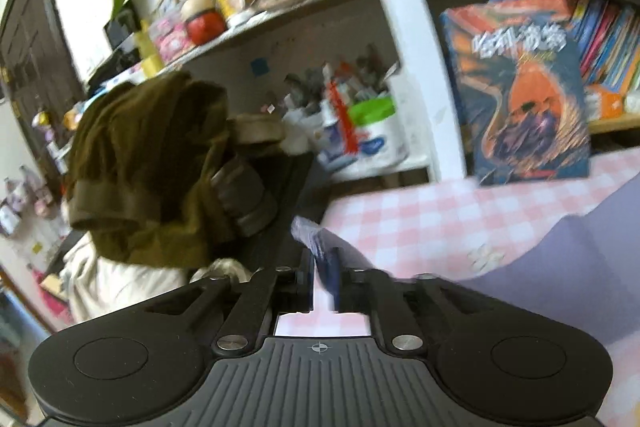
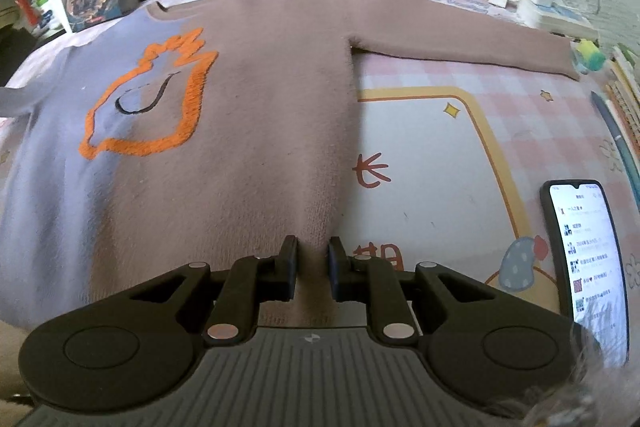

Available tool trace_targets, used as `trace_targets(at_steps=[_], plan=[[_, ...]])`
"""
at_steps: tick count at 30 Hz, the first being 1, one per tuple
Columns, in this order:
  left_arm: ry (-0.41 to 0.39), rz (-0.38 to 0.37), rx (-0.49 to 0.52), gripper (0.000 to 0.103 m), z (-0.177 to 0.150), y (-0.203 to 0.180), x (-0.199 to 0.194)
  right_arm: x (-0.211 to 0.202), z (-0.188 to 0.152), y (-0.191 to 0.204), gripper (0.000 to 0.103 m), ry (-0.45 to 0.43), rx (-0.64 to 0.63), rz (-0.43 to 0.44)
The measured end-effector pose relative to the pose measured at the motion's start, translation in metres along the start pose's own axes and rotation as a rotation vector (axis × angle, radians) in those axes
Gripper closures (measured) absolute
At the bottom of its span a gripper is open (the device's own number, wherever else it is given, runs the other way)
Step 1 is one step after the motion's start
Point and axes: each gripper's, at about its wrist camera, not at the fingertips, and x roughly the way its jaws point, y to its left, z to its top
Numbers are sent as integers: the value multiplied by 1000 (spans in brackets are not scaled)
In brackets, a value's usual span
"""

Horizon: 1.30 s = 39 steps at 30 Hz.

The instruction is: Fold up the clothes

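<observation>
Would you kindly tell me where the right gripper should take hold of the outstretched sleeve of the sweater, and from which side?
Probably at the cuff, coming from above. The sleeve lies flat and straight across the checked cloth, pointing away from the sweater, so its free end lifts most easily and can be carried back over the body. The right gripper sits at the hem.

A mauve-and-lilac sweater with an orange outline motif lies flat, front up, one sleeve stretched sideways.
</observation>
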Motion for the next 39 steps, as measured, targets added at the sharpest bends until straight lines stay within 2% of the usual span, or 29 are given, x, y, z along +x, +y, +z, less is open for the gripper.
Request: trace_targets(at_steps=[2,3,4,7,11,13,16,20,23,26,29,32,36,39], plan=[[22,55,4,80,-3,-1,-8,0,0,2,88,-1,-1,-11],[12,61,-3,69,-6,-2,-17,0,0,3,88,-3,-1,-17],[-8,29,-10,58,-9,-4,-30,0,-1,4,88,-5,1,-22],[-50,-192,0,51,-29,-27,-71,0,-2,6,88,-13,9,-33],[39,-494,-42,51,-59,-61,-96,0,-2,8,88,-23,10,-44],[98,-570,-76,51,-70,-74,-100,0,-3,9,88,-24,1,-45],[194,-633,-145,50,-82,-86,-98,0,-4,11,88,-31,-8,-55],[266,-682,-222,51,-91,-93,-92,-1,-7,13,87,-43,-19,-63],[270,-697,-199,51,-90,-101,-92,-2,-10,14,87,-52,-18,-66],[284,-682,-159,58,-89,-112,-86,-1,-11,15,87,-61,-16,-70],[279,-685,-139,98,-88,-117,-86,-1,-12,16,88,-69,-17,-75],[269,-690,-141,99,-88,-116,-85,0,-12,20,89,-76,-9,-86],[267,-627,-182,100,-87,-97,-74,2,-10,27,89,-81,3,-72],[257,-577,-162,100,-87,-86,-69,6,-9,44,89,-84,-35,-38]])
